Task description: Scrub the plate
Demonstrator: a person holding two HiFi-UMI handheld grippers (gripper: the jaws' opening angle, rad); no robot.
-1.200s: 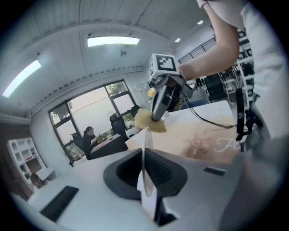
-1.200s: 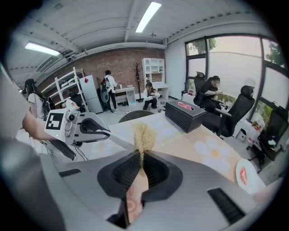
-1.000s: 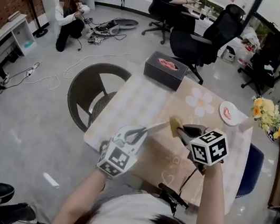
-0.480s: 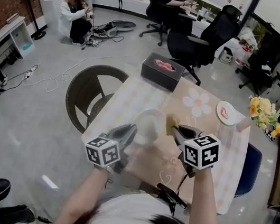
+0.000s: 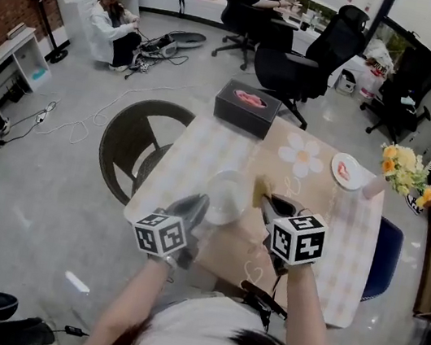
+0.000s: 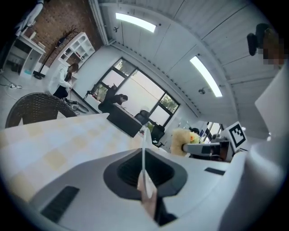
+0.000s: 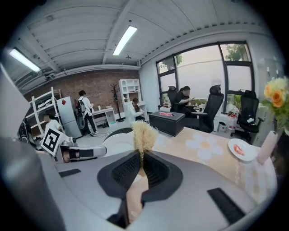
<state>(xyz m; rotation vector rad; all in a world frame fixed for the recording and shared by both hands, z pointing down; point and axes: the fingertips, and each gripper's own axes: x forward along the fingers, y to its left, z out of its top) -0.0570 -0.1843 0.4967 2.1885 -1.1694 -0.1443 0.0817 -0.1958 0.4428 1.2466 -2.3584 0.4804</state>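
A white plate [image 5: 226, 196] hangs above the table's near left part, gripped at its near rim by my left gripper [image 5: 198, 204], which is shut on it. In the left gripper view the plate [image 6: 143, 149] stands edge-on between the jaws [image 6: 144, 173]. My right gripper [image 5: 269, 199] is shut on a yellow fluffy scrubber [image 5: 262, 188], which sits at the plate's right rim. From the right gripper view the scrubber [image 7: 143, 136] sticks up out of the jaws [image 7: 141, 168], with the plate [image 7: 118, 140] just behind it.
The table [image 5: 204, 145] wears a pale checked cloth with flower prints. On it are a black box [image 5: 247, 107] at the far edge, a small plate with red food [image 5: 348, 171] and yellow flowers [image 5: 402, 167] at right. A wicker chair [image 5: 133, 145] stands left; people sit behind.
Since a second ago my left gripper has turned over and dropped lower, bringing the plate's face up beside the scrubber. The right gripper has shifted slightly left and nearer.
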